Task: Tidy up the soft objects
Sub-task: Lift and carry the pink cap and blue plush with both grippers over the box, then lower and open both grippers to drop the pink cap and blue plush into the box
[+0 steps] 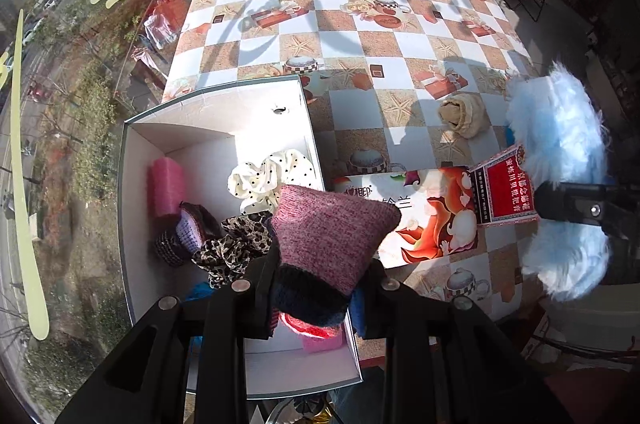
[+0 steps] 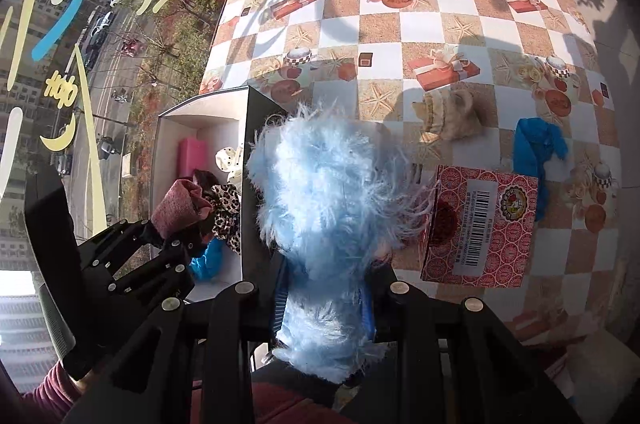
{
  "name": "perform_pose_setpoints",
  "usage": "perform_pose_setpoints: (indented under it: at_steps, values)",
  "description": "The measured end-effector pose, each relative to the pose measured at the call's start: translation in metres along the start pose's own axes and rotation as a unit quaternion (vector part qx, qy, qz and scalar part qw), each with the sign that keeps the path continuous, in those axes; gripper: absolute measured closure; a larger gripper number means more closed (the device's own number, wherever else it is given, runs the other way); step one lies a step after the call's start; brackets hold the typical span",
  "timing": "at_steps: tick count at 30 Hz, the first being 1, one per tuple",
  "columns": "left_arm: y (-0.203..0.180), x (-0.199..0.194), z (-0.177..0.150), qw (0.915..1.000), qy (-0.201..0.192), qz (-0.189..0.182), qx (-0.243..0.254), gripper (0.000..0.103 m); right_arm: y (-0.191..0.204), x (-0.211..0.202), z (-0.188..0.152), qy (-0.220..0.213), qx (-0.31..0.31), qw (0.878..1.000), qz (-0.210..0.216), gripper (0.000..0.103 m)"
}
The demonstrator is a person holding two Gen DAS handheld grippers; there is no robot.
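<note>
The left gripper (image 1: pixel 316 288) clamps a pink knit hat (image 1: pixel 332 232) above the white box (image 1: pixel 216 108); the right gripper (image 2: pixel 326 288) pinches a fluffy light-blue item (image 2: pixel 332 184) beside the box wall; inside the box lie a leopard scrunchie (image 1: pixel 236 244), a polka-dot scrunchie (image 1: pixel 268 176) and a pink roll (image 1: pixel 166 190); farther off, a beige plush piece (image 1: pixel 464 116) rests on the checkered tablecloth (image 1: pixel 360 36).

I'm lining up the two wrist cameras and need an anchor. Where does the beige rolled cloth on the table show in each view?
Left wrist view: beige rolled cloth at right of centre, on the tablecloth, left of the fluffy blue item.
Right wrist view: above centre-right, beyond the red patterned box.
Shared landmark: the white box holding the pink roll.
</note>
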State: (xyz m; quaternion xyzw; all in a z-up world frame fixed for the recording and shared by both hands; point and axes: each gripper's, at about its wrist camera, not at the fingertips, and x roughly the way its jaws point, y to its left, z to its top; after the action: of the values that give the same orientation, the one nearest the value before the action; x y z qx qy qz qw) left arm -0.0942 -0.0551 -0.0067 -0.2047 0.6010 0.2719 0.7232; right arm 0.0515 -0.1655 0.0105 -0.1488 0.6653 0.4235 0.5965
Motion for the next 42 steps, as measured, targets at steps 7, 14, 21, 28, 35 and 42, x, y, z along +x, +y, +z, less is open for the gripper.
perform_pose_setpoints:
  at_steps: [7,14,21,28,35,42]
  values:
    - [0.031,-0.001,-0.017,0.9988,0.000,0.009,-0.049,0.073,0.038,0.014,0.003,0.019,-0.052,0.998,-0.001,0.072]
    - [0.062,0.002,-0.033,0.9951,0.007,0.018,-0.097,0.073,0.072,0.027,0.009,0.031,-0.097,0.995,0.000,0.072]
    - [0.078,0.002,-0.041,0.9919,0.006,0.025,-0.124,0.073,0.104,0.039,0.013,0.038,-0.138,0.990,0.001,0.072]
    - [0.092,0.007,-0.048,0.9887,0.013,0.031,-0.146,0.073,0.128,0.053,0.016,0.047,-0.169,0.984,0.000,0.072]
    - [0.097,0.013,-0.051,0.9869,0.020,0.030,-0.157,0.073,0.145,0.064,0.022,0.052,-0.184,0.982,-0.004,0.072]
    - [0.101,0.015,-0.050,0.9864,0.024,0.030,-0.160,0.073,0.154,0.070,0.029,0.052,-0.191,0.980,-0.005,0.072]
